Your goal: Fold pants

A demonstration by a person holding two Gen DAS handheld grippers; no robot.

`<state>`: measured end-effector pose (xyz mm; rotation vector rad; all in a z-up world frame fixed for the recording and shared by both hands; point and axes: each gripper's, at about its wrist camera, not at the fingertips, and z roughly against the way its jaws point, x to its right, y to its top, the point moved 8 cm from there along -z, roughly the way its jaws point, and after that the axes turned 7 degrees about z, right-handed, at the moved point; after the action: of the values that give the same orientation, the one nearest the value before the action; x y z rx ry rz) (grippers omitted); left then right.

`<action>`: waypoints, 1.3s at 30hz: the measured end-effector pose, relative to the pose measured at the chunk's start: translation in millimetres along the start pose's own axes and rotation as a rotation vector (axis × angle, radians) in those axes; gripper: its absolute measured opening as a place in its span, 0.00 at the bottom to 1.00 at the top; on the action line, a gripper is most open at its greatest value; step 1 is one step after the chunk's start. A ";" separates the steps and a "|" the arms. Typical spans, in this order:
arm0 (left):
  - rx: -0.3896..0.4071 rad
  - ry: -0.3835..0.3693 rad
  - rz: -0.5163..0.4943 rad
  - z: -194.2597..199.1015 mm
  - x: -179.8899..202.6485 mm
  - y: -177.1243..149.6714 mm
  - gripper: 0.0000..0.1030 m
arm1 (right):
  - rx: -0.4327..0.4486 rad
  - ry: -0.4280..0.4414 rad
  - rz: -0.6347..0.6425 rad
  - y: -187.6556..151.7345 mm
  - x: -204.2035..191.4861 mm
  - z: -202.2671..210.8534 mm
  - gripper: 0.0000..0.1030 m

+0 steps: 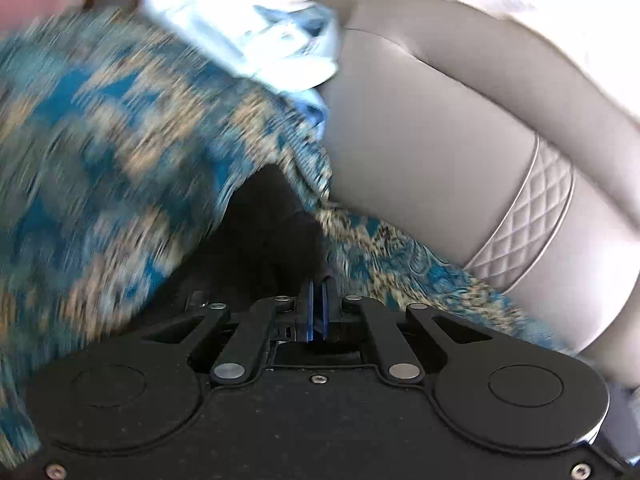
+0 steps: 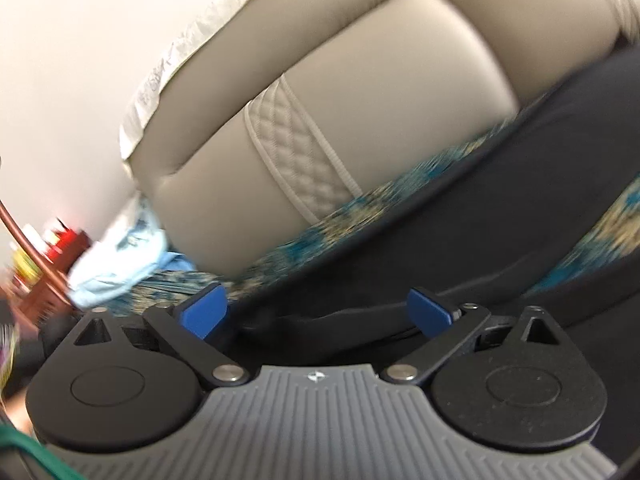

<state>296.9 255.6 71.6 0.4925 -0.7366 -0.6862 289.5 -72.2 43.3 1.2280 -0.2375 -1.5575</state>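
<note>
The left claw (image 1: pixel 319 280) has its blue pads pressed together on a fold of the black cloth pants (image 1: pixel 272 224), which rise in a dark peak just ahead of it. Around that peak lies a blue-and-tan patterned bedspread (image 1: pixel 100 140), blurred. Beyond and to the right stands a grey padded leather headboard (image 1: pixel 440 128) with a quilted band. A crumpled pale blue garment (image 1: pixel 256 40) lies far ahead to the left.

The right claw (image 2: pixel 318 312) stands with its blue pads wide apart, nothing pinched; the pants (image 2: pixel 460 248) spread just ahead and to the right, over the bedspread (image 2: pixel 360 208), with the headboard (image 2: pixel 360 80) beyond.
</note>
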 end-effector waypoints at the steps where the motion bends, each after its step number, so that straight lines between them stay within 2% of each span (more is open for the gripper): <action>1: -0.007 -0.015 0.037 5.8 -10.3 -4.6 0.04 | -0.009 0.007 -0.006 -1.6 -3.8 -5.2 0.95; 5: 0.027 -0.028 0.034 19.6 -31.0 -18.4 0.04 | -0.055 0.003 -0.013 -17.1 -14.0 -29.3 0.89; 9: 0.051 -0.073 0.045 27.9 -38.9 -18.0 0.04 | -0.036 -0.072 -0.033 -20.0 -9.8 -50.4 0.82; 13: 0.042 -0.115 0.066 25.9 -44.6 -14.6 0.04 | 0.004 -0.183 -0.134 -3.2 20.5 -53.7 0.82; 17: 0.026 -0.136 0.050 19.0 -47.6 -14.5 0.04 | 0.041 -0.255 -0.250 11.8 65.9 -41.7 0.80; 20: -0.001 -0.136 0.055 13.0 -50.7 -16.6 0.04 | 0.016 -0.233 -0.332 16.0 92.4 -35.7 0.76; 22: -0.005 -0.146 0.042 11.8 -51.1 -15.7 0.04 | -0.025 -0.205 -0.378 16.0 96.9 -29.3 0.78; 27: -0.003 -0.167 0.014 12.2 -50.7 -13.6 0.04 | -0.104 -0.165 -0.311 12.7 81.7 -33.0 0.76; 31: 0.002 -0.165 0.009 11.4 -51.1 -13.8 0.04 | -0.070 -0.181 -0.299 17.9 82.0 -56.1 0.70; 33: 0.005 -0.158 -0.002 10.3 -51.1 -14.8 0.04 | -0.044 -0.244 -0.286 27.2 91.7 -62.9 0.61; 34: 0.006 -0.153 -0.009 9.5 -51.1 -15.6 0.04 | -0.029 -0.285 -0.287 32.9 98.8 -66.3 0.62; 36: 0.009 -0.139 -0.024 7.7 -51.5 -17.2 0.04 | -0.002 -0.367 -0.310 46.8 118.5 -72.4 0.50; 39: 0.008 -0.129 -0.041 4.3 -51.7 -19.6 0.05 | 0.012 -0.450 -0.331 69.6 149.7 -76.7 0.49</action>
<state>257.9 278.5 39.4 0.4746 -0.8526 -0.7585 410.1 -188.5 -28.1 0.9440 -0.3456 -2.1183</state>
